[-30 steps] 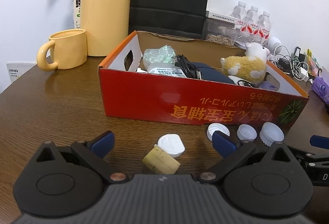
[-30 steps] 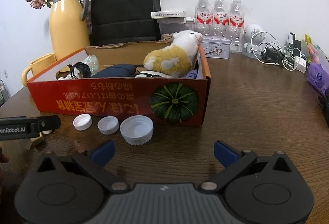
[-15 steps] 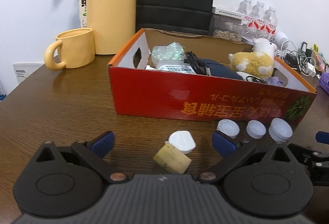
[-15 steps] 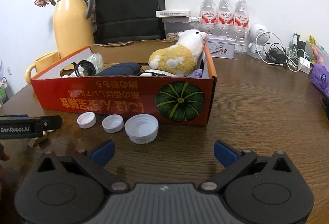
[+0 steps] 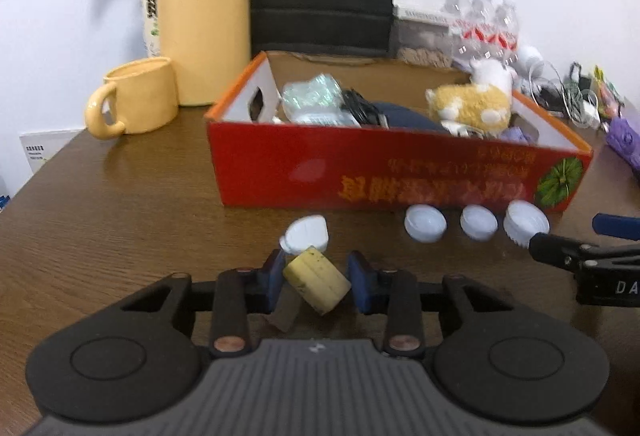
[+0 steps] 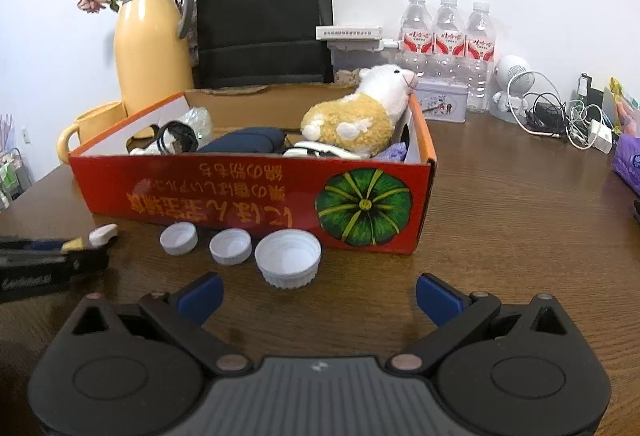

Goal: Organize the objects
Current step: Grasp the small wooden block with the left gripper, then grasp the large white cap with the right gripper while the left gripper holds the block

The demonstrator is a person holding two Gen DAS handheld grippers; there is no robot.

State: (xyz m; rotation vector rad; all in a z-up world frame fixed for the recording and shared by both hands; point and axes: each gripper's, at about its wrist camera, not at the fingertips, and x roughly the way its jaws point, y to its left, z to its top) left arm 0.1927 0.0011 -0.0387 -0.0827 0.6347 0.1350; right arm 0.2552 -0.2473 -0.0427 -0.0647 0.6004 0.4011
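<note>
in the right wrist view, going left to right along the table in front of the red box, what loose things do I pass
Left gripper holding a yellowish block, a white flip cap beside its tip → small white cap → second small white cap → large white ribbed cap.

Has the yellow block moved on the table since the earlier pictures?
Cannot tell. The camera shifted too; the block stays beside the white cap. The left gripper has just been closing around it.
</note>
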